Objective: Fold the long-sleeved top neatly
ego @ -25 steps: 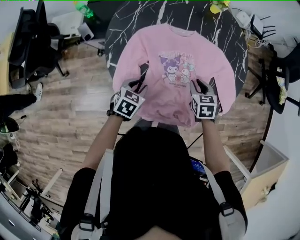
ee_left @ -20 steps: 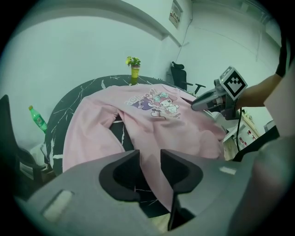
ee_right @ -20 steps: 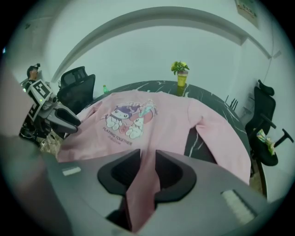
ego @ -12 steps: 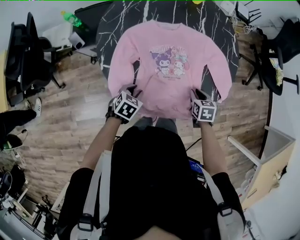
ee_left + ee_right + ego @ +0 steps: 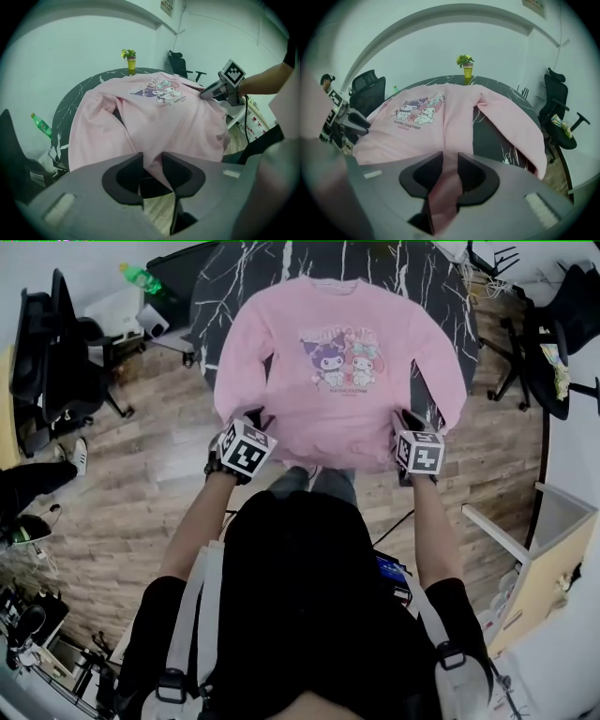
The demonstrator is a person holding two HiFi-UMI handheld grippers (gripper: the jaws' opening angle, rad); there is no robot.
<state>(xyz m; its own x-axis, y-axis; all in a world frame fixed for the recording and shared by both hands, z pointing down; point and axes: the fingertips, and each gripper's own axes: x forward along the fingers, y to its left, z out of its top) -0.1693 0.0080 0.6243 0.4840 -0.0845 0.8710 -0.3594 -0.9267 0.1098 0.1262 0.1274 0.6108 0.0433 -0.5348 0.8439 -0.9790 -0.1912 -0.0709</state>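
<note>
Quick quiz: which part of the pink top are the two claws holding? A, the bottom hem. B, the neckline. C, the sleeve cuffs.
A: the left claw, its jaws closing on the fabric, and the right claw each pinch a corner of the bottom hem of the pink top, on the side nearest the person.

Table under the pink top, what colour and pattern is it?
Black with white marble-like veins. The head view shows the table best.
</note>
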